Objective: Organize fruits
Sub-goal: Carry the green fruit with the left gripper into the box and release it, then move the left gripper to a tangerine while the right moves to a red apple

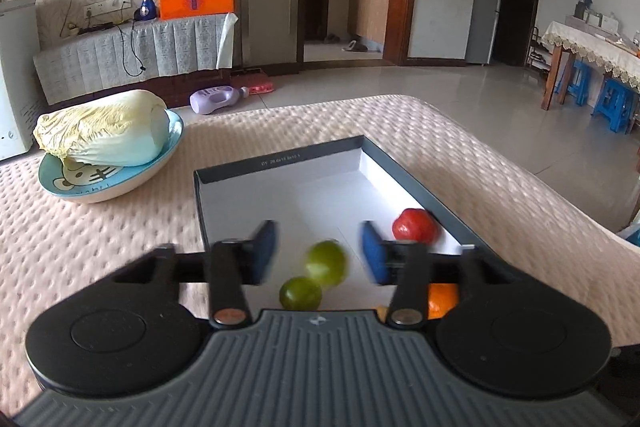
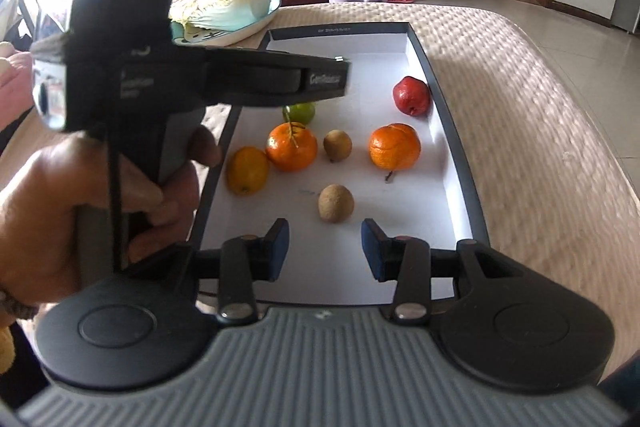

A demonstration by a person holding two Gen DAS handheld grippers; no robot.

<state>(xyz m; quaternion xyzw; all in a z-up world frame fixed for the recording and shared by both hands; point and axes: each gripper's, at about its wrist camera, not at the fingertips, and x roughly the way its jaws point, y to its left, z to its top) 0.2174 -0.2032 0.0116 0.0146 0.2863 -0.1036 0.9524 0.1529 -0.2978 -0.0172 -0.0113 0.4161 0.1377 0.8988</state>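
A shallow box (image 2: 456,163) with a white floor lies on the quilted table. In it are a red fruit (image 2: 411,95), two oranges (image 2: 291,147) (image 2: 394,147), a yellow lemon (image 2: 247,171), two brown kiwis (image 2: 337,145) (image 2: 336,203) and a green fruit (image 2: 300,111). My left gripper (image 1: 319,254) is open above the box (image 1: 224,175), with two green fruits (image 1: 326,263) (image 1: 300,293) between and below its fingers, blurred. The red fruit (image 1: 414,225) and an orange (image 1: 442,301) lie to its right. My right gripper (image 2: 325,251) is open and empty over the box's near end. The left gripper's body (image 2: 160,75) is at the left.
A napa cabbage (image 1: 104,131) lies on a blue plate (image 1: 80,187) at the table's far left. Beyond the table are a purple bottle (image 1: 218,99) on the floor, a TV cabinet, and a dining table with blue stools (image 1: 614,103) at the right.
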